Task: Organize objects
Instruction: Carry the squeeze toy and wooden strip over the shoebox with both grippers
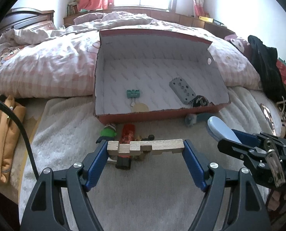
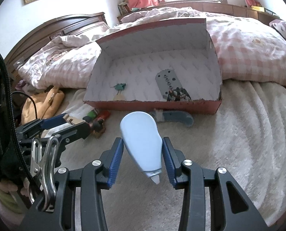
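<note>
My left gripper (image 1: 145, 146) is shut on a notched wooden block (image 1: 145, 146), held crosswise above the bed in front of the red cardboard box (image 1: 162, 115). My right gripper (image 2: 142, 144) is shut on a light blue correction tape dispenser (image 2: 141, 136), also held in front of the box (image 2: 152, 105); it shows at the right of the left wrist view (image 1: 222, 130). Inside the box lie a green binder clip (image 1: 132, 94), a grey perforated plate (image 1: 182, 90) and a dark patterned item (image 1: 200, 101). The left gripper shows at the left of the right wrist view (image 2: 66, 122).
On the white blanket (image 1: 66, 134) before the box lie a green toy (image 1: 109, 132), a red lighter-like item (image 1: 126, 134), a small dark figure (image 1: 144, 138) and a blue-grey handled tool (image 2: 173, 116). A pink quilt (image 1: 37, 67) lies behind; an orange bag (image 1: 6, 134) at left.
</note>
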{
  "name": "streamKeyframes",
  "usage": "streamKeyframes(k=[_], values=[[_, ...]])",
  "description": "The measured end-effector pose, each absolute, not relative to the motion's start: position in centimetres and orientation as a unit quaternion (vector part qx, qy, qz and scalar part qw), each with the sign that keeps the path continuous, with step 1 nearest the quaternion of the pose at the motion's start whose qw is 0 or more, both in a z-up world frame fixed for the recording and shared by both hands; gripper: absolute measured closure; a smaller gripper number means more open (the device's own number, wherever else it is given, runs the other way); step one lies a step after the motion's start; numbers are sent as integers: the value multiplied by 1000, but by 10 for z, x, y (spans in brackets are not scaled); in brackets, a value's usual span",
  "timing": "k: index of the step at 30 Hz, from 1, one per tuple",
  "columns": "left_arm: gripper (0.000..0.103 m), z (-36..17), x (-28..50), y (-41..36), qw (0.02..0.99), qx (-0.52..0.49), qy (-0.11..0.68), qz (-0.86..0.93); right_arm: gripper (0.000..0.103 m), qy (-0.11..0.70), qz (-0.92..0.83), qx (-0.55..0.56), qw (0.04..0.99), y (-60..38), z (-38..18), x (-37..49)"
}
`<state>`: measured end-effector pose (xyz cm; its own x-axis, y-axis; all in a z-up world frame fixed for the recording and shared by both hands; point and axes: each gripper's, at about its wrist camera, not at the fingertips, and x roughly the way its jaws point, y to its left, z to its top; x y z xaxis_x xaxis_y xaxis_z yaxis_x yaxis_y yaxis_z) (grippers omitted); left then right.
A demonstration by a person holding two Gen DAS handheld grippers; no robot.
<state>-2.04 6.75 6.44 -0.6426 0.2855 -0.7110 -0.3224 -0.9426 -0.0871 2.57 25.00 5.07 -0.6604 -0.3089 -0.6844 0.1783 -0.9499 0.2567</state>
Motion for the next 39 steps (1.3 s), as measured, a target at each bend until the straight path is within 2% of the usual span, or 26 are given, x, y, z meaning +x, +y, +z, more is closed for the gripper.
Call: streamKeyframes(k=[12,28,39], values=[[26,73,-38,64,175,-373,16,911,61,-70,-921,370,103,272,72,16],[26,103,-95,78,197,-350,49,915,61,-54,-933,340,106,280,103,-35],[26,105,-144,75,204,-380,-9,902,61,-58,-930,342,120,282,104,-64]])
